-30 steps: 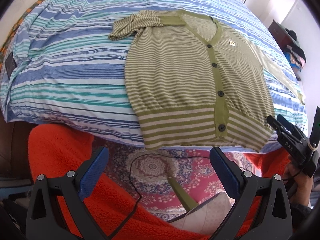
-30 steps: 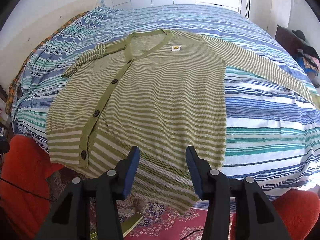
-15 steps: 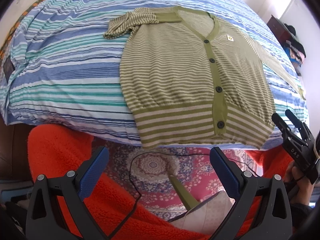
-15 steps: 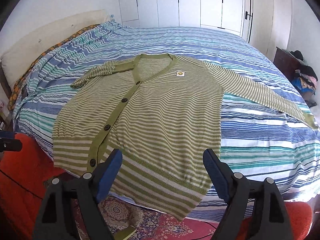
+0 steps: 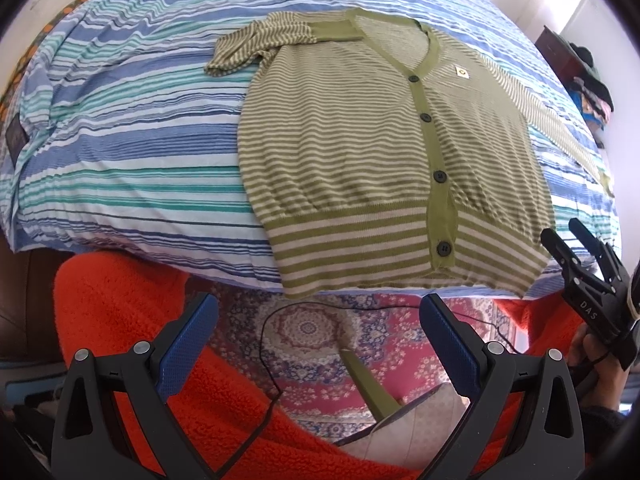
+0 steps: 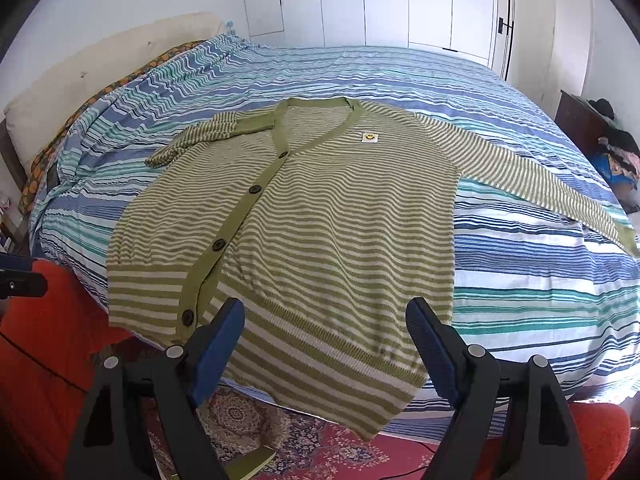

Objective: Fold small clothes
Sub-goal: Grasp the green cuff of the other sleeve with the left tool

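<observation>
Zero folds are done so far, judging by how things lie: the cardigan (image 6: 320,240) is spread flat and buttoned on the striped bedspread (image 6: 540,280), hem hanging a bit over the near edge of the bed. One sleeve (image 6: 532,184) is stretched out straight to the side, the other sleeve (image 5: 256,40) is bunched up near the collar, so that one probably needs sorting first. Pretty much everything is left, sleeves in, then the body folded over. It's a thin green-and-cream striped knit with dark buttons and a little smiley patch (image 6: 369,137) on the chest, fairly smooth already. The right gripper (image 6: 324,344) has just been opened up and is held wide above the hem, nothing between the pads. The left gripper (image 5: 320,340) is also spread wide and empty, hanging over the patterned rug (image 5: 312,332) just short of the bed.
</observation>
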`<state>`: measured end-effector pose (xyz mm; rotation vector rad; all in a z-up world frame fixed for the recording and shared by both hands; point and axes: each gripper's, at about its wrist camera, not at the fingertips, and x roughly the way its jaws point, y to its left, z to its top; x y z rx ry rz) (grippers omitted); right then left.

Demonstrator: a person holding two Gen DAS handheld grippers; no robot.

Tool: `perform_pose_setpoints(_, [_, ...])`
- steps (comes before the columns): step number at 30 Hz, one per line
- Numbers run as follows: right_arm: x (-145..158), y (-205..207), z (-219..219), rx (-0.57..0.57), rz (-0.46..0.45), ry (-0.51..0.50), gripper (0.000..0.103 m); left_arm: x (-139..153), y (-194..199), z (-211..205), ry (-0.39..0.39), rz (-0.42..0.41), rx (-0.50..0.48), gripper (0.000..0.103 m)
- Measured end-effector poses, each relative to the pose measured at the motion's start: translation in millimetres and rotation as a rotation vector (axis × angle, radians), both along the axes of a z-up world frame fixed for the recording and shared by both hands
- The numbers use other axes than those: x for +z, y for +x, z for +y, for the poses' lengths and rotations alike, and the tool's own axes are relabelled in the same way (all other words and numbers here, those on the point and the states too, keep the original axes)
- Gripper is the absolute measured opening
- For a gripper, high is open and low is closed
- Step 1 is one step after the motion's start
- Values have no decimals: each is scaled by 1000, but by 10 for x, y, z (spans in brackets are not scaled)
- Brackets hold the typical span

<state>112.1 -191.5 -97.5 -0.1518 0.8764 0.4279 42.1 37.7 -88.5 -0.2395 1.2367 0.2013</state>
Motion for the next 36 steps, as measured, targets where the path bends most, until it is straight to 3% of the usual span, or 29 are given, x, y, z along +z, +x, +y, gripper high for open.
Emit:
perform_pose_setpoints(6, [-9,14,7,-6,2,0,82,-87,89,368,-36,9,74,101])
perform_pose_setpoints(12, [-74,60,51,9,22,-7,82,-128,515,1294,-97,-113,217,101])
perform_pose_setpoints(14, [-108,81,60,11,35,-9,82,-140,770,1604,-86,-174,268,100])
perform_pose_setpoints(16, [-137,113,58,11,50,-11,82,-137,1107,1745,-10,-173,265,94])
perform_pose_setpoints(17, [-149,124,56,9,55,-12,82,-121,1302,1721,33,-173,216,89])
perform_pose_setpoints(21, [-197,169,32,-11,71,-8,82,-173,2143,1297,200,-153,-102,89])
perform_pose_setpoints(25, [-277,261,2,-34,107,9,82,-483,2931,900,307,-80,-325,85])
perform_pose_setpoints(29, [-304,330,-58,-57,132,31,82,-878,3458,720,424,42,-408,57])
perform_pose_setpoints(36, [-385,440,-173,-98,176,64,82,-1019,3731,675,431,71,-423,58])
